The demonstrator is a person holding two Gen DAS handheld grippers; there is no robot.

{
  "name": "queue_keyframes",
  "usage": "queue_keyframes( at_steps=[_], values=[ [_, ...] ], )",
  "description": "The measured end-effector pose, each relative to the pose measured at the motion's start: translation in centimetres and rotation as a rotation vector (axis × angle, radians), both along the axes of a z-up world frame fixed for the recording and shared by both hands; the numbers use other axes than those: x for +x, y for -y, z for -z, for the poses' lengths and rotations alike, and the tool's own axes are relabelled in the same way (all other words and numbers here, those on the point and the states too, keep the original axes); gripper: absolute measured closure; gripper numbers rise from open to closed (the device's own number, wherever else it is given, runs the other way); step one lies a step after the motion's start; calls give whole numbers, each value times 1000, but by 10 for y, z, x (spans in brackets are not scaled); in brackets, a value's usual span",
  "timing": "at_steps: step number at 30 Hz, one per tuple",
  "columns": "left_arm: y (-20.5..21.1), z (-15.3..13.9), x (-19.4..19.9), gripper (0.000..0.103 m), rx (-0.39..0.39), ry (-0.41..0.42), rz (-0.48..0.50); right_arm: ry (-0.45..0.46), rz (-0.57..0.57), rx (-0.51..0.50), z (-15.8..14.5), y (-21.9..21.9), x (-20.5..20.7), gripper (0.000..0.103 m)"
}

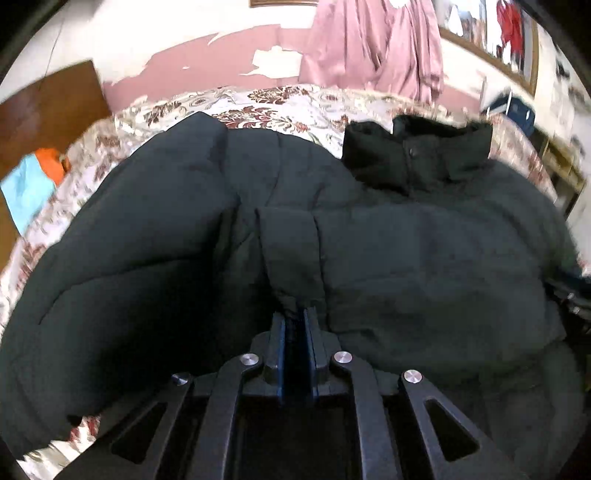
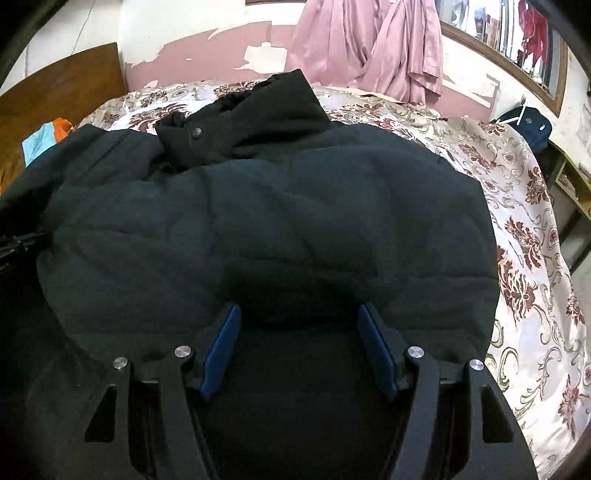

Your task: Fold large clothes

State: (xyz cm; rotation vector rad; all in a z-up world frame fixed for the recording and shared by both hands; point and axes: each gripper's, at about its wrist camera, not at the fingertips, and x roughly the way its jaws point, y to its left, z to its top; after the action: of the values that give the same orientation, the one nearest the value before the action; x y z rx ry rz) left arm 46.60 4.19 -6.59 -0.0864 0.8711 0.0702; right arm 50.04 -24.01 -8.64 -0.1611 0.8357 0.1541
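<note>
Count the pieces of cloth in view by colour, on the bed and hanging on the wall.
Dark: 1, the puffy jacket on the bed
Pink: 1, the cloth hanging on the wall
Light blue: 1, the piece at the bed's left edge
Orange: 1, the piece beside it
Red: 1, the garment by the window
Total: 5

Matt quilted cloth jacket [image 2: 258,221] – glossy satin bedspread [image 2: 535,295]
</note>
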Motion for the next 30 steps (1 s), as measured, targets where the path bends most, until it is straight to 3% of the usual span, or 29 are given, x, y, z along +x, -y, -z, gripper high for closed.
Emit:
queue_keyframes(
  at_steps=[4, 5, 7, 8, 9, 11, 14, 22, 30],
  values=[
    [-19, -4, -12, 80, -159, -6, -11, 9, 7, 41, -13, 4, -7, 38],
    [-20, -5, -16, 71, -172, -2, -14, 17, 16, 45, -18, 4, -11, 37],
    [-24, -13, -29, 40, -213, 33, -15, 32, 12, 54, -28, 0, -18, 34],
    [-27, -19, -38, 18, -242, 68, -25, 38, 4, 53, -33, -3, -21, 32],
    [-31, -26, -49, 11, -270, 114, -49, 43, -7, 47, -38, -8, -24, 30],
    [-42, -38, -66, 10, -334, 172, -77, 52, -31, 27, -48, -20, -30, 19],
    [-59, -44, -86, 9, -413, 174, -113, 93, -66, -3, -65, -42, -40, 12],
    [-140, -24, -151, 5, -677, 196, -324, 124, -170, -40, -83, -113, -60, 9],
    [-205, 12, -195, 1, -906, 242, -510, -9, -124, 14, -60, -151, -58, 9]
  ],
)
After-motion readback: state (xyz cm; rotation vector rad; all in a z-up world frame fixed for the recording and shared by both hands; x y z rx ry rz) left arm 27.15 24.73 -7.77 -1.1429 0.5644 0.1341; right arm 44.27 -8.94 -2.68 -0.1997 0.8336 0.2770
